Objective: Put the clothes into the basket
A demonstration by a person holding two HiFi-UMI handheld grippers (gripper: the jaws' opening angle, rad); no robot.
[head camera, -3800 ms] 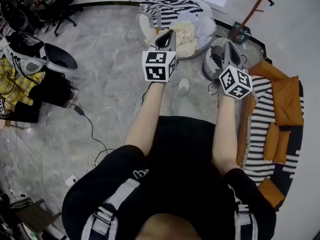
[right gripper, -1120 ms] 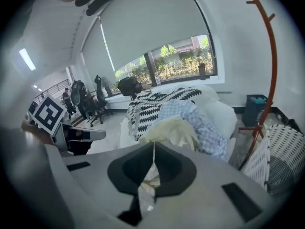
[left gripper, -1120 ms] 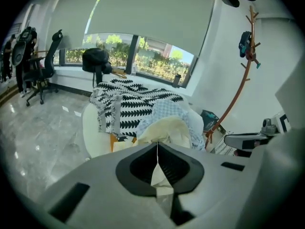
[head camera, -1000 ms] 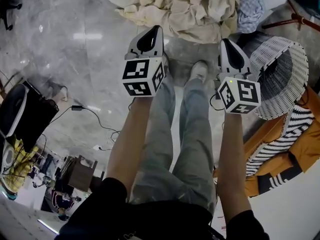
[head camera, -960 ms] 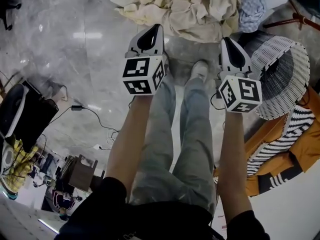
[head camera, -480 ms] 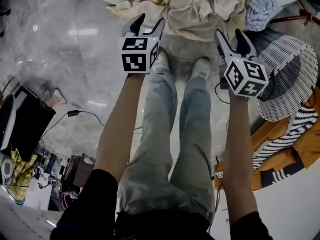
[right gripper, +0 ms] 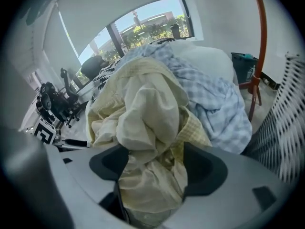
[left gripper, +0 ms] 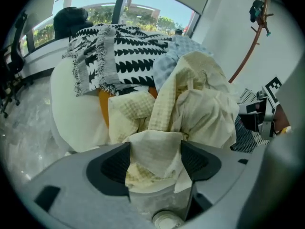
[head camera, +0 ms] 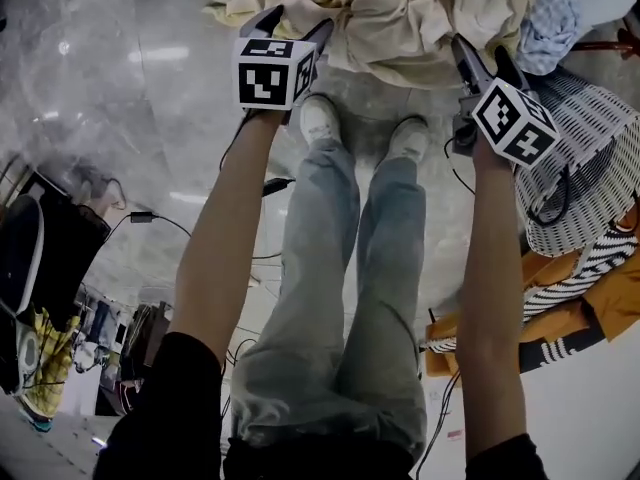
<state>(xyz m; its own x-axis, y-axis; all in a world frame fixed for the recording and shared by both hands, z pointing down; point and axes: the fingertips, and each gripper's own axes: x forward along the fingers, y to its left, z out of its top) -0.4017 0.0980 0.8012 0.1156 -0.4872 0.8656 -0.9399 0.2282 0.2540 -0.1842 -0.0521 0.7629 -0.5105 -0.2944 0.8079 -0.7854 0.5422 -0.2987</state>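
Note:
A heap of cream clothes lies on a white round seat, with a pale blue checked shirt on its right side. My left gripper points down into the heap's left edge. Its jaws have just been opening, and a fold of cream cloth lies loose between them. My right gripper is at the heap's right side. Its jaws have also just been opening, and a bunch of cream cloth sits between them without being pressed. The white wicker basket lies tipped beside the right gripper.
A black-and-white patterned throw drapes the seat's back. A red coat stand rises behind the basket. An orange and striped sofa is at the right. The person's shoes stand just before the heap; cables trail on the floor.
Both grippers have dropped toward the clothes heap and their jaws have gone from shut to wide open. Cream cloth now sits between each pair of jaws.

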